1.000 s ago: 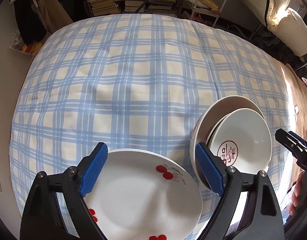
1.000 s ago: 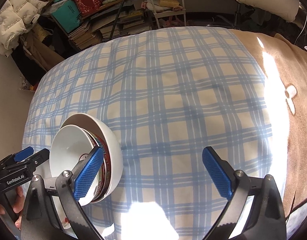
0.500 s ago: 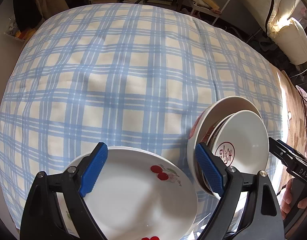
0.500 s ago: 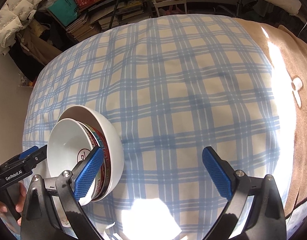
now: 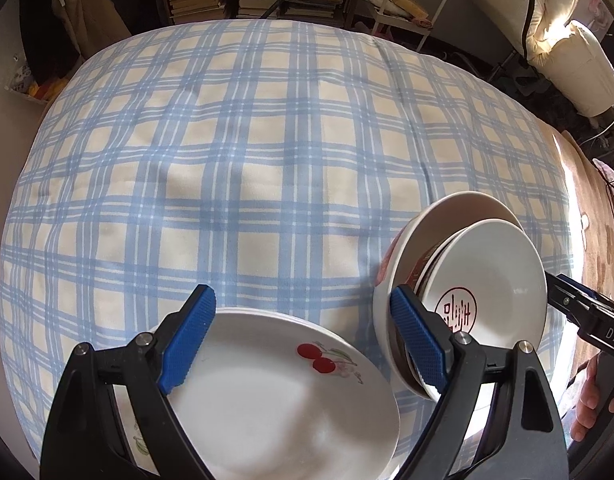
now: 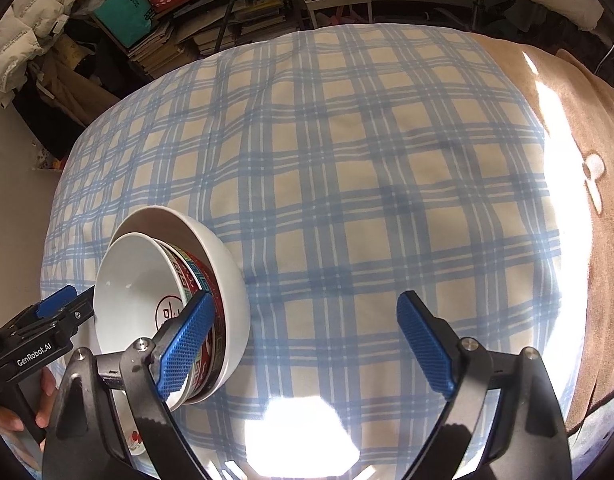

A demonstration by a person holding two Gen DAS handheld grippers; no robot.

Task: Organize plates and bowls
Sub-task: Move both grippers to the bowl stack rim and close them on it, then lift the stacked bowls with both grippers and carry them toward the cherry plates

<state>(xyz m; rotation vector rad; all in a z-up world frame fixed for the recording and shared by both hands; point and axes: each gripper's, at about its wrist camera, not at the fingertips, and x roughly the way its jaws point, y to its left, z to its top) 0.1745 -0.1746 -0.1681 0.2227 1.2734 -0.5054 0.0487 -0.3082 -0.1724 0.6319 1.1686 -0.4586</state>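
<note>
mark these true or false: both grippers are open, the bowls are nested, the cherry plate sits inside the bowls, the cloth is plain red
1. Both the left gripper and the right gripper are open, holding nothing: true.
2. The bowls are nested in a stack: true.
3. The cherry plate sits inside the bowls: false, it lies beside them on the cloth.
4. The cloth is plain red: false, it is blue and cream plaid.

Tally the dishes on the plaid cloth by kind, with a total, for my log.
Bowls, nested: 3 (outer white bowl, patterned red bowl, inner white bowl with red emblem)
Plates: at least 1 (cherry-print plate; more may lie beneath)
Total: at least 4
</note>
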